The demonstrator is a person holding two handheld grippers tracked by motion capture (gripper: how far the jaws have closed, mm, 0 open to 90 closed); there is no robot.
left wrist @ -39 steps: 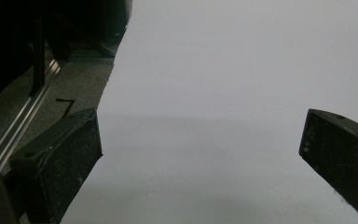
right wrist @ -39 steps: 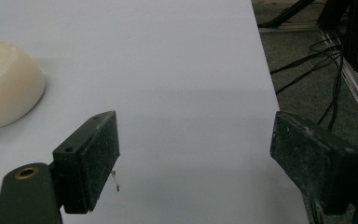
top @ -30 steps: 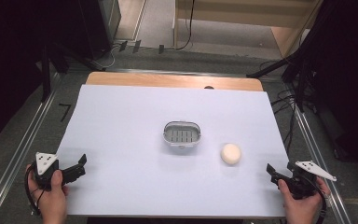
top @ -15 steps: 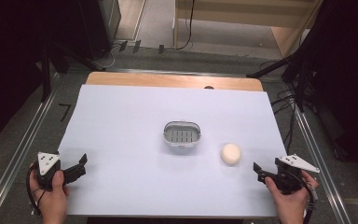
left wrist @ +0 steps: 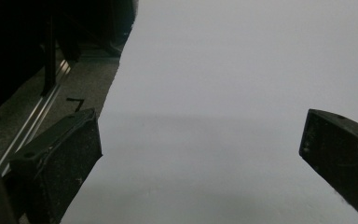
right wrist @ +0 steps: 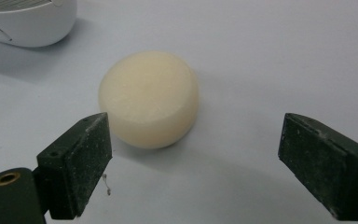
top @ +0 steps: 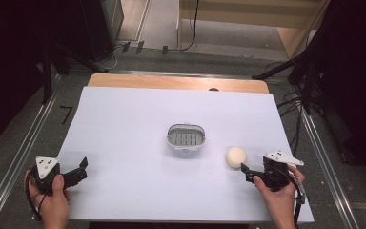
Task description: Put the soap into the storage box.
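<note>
A round cream soap bar (top: pixel 236 156) lies on the white table (top: pixel 124 124), right of a small white soap dish (top: pixel 186 136) with a grey slotted insert. My right gripper (top: pixel 246 172) sits just behind and to the right of the soap and points at it. In the right gripper view the soap (right wrist: pixel 149 98) lies just beyond the tips of that gripper (right wrist: pixel 193 154). Its jaws are opening and nothing is between them. A corner of the dish (right wrist: pixel 28 21) shows at the top left. My left gripper (top: pixel 82 168) rests open at the front left over bare table (left wrist: pixel 200 144).
A wooden strip (top: pixel 176 82) runs along the far edge of the table. Metal rails (top: pixel 24 143) flank both sides, and cables (top: pixel 290 102) lie on the floor at the right. Dark stands line the back.
My right gripper has slid left along the front of the table toward the soap, and its jaws have spread wider. The left gripper has stayed still.
</note>
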